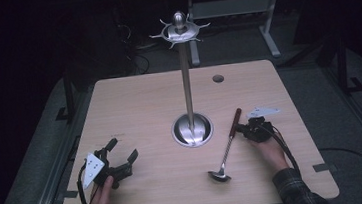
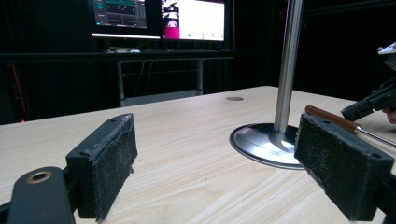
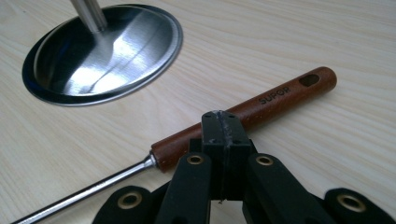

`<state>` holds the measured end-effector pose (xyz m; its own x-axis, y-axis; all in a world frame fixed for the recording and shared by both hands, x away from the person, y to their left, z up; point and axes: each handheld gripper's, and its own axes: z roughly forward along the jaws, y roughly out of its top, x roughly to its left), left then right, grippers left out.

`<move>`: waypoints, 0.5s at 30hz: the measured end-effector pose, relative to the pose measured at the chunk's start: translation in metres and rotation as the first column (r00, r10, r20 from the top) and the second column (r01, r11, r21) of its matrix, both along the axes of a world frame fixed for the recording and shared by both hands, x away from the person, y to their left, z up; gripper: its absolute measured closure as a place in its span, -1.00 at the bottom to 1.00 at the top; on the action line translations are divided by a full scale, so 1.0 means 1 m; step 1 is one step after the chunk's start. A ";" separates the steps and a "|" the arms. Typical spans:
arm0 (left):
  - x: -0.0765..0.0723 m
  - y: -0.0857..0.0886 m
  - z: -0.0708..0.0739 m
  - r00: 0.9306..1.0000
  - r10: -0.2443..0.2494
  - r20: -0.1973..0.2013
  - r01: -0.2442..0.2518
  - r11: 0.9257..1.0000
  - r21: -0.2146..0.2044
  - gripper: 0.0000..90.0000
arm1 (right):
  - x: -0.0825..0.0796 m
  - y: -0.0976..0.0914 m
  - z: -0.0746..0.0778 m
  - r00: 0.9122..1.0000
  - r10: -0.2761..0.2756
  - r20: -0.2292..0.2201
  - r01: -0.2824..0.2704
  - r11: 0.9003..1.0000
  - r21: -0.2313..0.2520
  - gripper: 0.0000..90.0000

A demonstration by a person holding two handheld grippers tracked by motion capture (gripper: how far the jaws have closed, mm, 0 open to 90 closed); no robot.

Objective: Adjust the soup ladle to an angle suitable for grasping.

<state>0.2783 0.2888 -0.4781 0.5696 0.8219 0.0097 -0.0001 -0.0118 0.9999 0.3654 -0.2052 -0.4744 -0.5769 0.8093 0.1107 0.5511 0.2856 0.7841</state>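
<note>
Ladle [image 1: 225,150] lies flat on the worktop [image 1: 143,100] right of centre, beside the hook stand's base [image 1: 192,130]; right hand-held gripper [image 3: 226,128], jaws pressed together, rests against its wooden handle [image 3: 252,116], probably nudging it; left hand-held gripper [image 1: 122,150] idles wide, empty, lower left.

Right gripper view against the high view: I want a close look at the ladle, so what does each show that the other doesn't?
Right gripper view: the SUPOR lettering and the hanging hole in the wooden handle, with the right gripper, fingers shut together, at it. High view: the stand's hooked top, the ladle bowl and the open left gripper. Both: the stand's round base, the handle and the right gripper.
</note>
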 end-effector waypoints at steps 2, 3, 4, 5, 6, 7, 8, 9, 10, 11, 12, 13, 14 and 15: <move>0.000 0.000 0.000 1.000 0.000 0.000 0.000 1.000 0.000 -0.72 | 0.001 0.004 0.000 1.000 0.011 -0.005 -0.011 1.000 0.000 0.99; 0.000 0.000 0.000 1.000 0.000 0.000 0.000 1.000 0.000 -0.72 | 0.001 0.007 0.000 1.000 0.020 -0.004 -0.020 1.000 -0.001 0.99; 0.000 0.000 0.000 1.000 0.000 0.000 0.000 1.000 0.000 -0.72 | 0.001 0.010 0.000 1.000 0.031 -0.001 -0.031 1.000 -0.003 0.99; 0.000 0.000 0.000 1.000 0.000 0.000 0.000 1.000 0.000 -0.72 | 0.001 0.012 0.000 0.999 0.035 0.000 -0.035 0.999 -0.003 0.99; 0.000 0.000 0.000 1.000 0.000 0.000 0.000 1.000 0.000 -0.72 | 0.001 0.014 -0.001 0.999 0.046 0.002 -0.046 0.999 -0.010 0.99; 0.000 0.000 0.000 1.000 0.000 0.000 0.000 1.000 0.000 -0.72 | 0.001 0.016 -0.001 0.999 0.048 0.001 -0.048 0.999 -0.010 0.99; 0.000 0.000 0.000 1.000 0.000 0.000 0.000 1.000 0.000 -0.72 | 0.001 0.017 -0.001 0.999 0.053 0.002 -0.053 0.999 -0.012 0.99; 0.000 0.000 0.000 1.000 0.000 0.000 0.000 1.000 0.000 -0.72 | 0.001 0.018 -0.001 0.999 0.052 -0.001 -0.052 0.999 -0.016 0.99; 0.000 0.000 0.000 1.000 0.000 0.000 0.000 1.000 -0.001 -0.72 | 0.001 0.017 0.000 0.999 0.050 -0.005 -0.050 0.999 -0.016 0.99; 0.000 0.000 0.000 1.000 0.000 0.000 0.000 1.000 0.000 -0.72 | 0.000 0.016 0.001 0.999 0.048 -0.005 -0.048 0.999 -0.015 0.99; 0.000 0.000 0.000 1.000 -0.001 0.000 0.001 1.000 0.000 -0.72 | -0.001 0.016 0.002 0.999 0.042 -0.013 -0.042 0.999 -0.007 0.99; 0.000 0.000 0.000 1.000 -0.001 0.000 0.001 1.000 0.000 -0.72 | -0.002 0.015 0.004 0.999 0.044 -0.014 -0.044 0.999 -0.007 0.99; 0.000 0.000 0.000 1.000 -0.001 0.000 0.001 1.000 -0.001 -0.72 | -0.003 0.014 0.006 0.999 0.044 -0.019 -0.044 0.999 -0.001 0.99; 0.000 0.000 0.000 1.000 -0.001 0.000 0.001 1.000 0.000 -0.72 | -0.005 0.014 0.008 0.999 0.051 -0.020 -0.051 0.999 0.002 0.99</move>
